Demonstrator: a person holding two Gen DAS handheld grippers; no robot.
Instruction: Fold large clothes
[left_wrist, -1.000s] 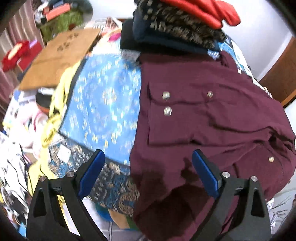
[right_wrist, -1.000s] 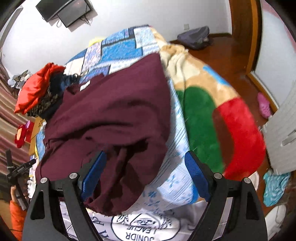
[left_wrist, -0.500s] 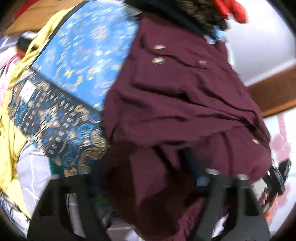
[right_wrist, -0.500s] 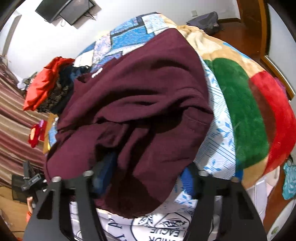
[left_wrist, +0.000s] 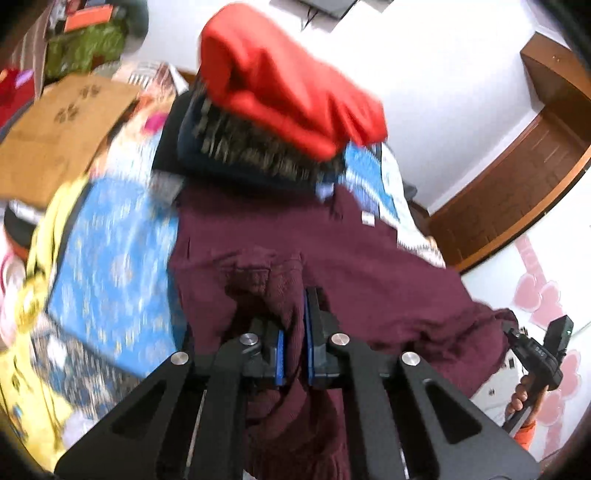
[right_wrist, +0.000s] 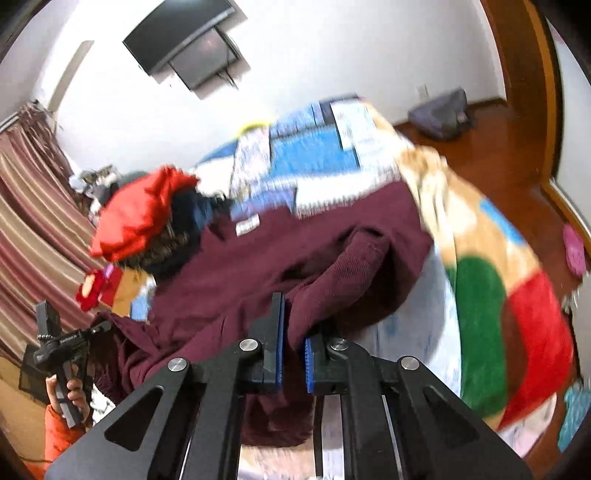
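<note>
A large maroon shirt (left_wrist: 369, 266) lies spread on the bed, its near edge lifted. My left gripper (left_wrist: 294, 332) is shut on a bunch of the shirt's near edge. In the right wrist view my right gripper (right_wrist: 293, 332) is shut on another fold of the same maroon shirt (right_wrist: 258, 273) and holds it above the bed. A white label (right_wrist: 248, 226) shows at the collar. Each view shows the other gripper at the frame edge: the right one (left_wrist: 535, 354), the left one (right_wrist: 62, 343).
A pile of folded clothes topped by a red garment (left_wrist: 280, 77) sits at the shirt's far end. A blue patterned cloth (left_wrist: 114, 251) lies left of the shirt. A colourful blanket (right_wrist: 517, 295) covers the bed's right side. A cardboard sheet (left_wrist: 55, 136) lies far left.
Both grippers went from open above the shirt's near edge to shut on the fabric. They have lifted that edge up and toward the far end.
</note>
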